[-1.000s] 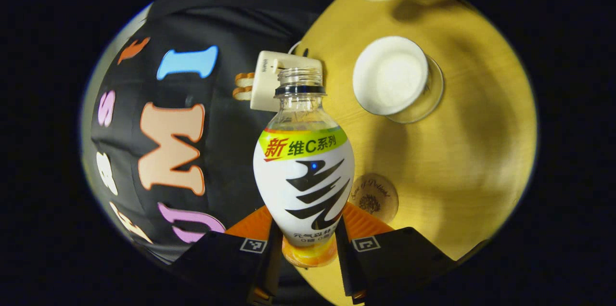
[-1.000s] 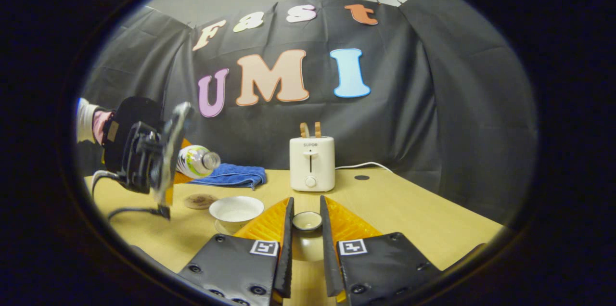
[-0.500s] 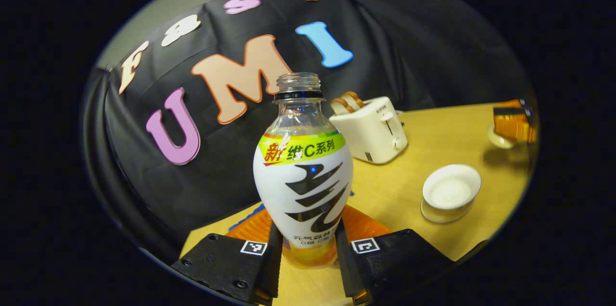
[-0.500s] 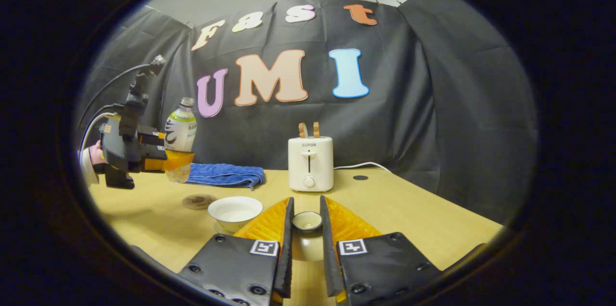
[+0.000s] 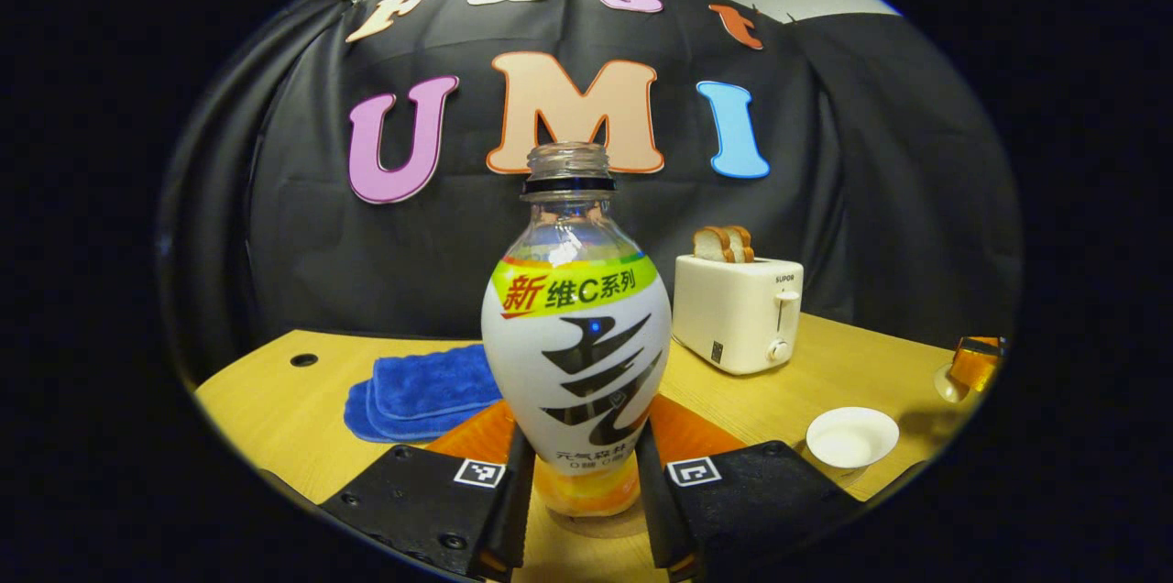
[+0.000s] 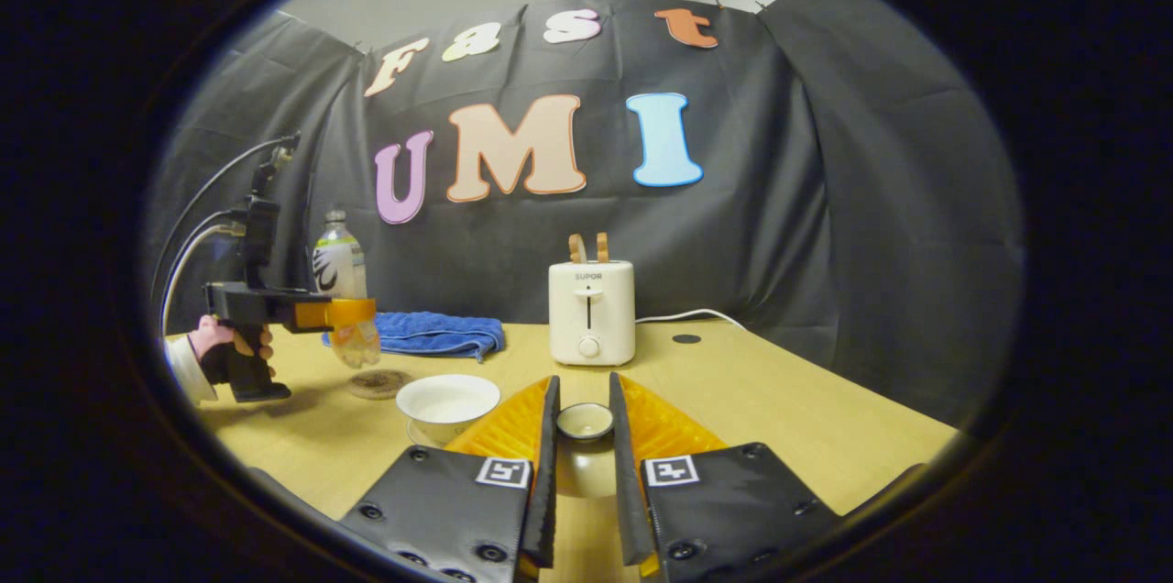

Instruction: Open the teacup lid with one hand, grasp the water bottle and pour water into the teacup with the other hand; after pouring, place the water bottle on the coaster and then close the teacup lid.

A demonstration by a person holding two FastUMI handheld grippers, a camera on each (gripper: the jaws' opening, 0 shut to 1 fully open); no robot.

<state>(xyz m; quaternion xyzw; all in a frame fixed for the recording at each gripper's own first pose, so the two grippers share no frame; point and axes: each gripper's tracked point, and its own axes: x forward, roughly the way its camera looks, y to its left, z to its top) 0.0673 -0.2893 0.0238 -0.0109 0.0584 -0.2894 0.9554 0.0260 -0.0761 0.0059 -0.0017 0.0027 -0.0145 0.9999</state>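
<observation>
Pale wooden table point(image 6: 779, 400) carries everything. Upright between the left gripper point(image 5: 579, 510) fingers, clamped on both sides, the uncapped white-labelled plastic water bottle point(image 5: 575, 335) hangs just above the round brown coaster point(image 6: 379, 382). Beside the coaster sits the open white teacup point(image 6: 448, 401); right gripper point(image 6: 581, 510) grips its small lid point(image 6: 585, 423).

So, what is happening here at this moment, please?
A person works with two grippers. The left gripper holds the open water bottle upright, just above the coaster; it seems not set down yet. The right gripper holds the teacup lid off the teacup, which stands uncovered on the table.
</observation>
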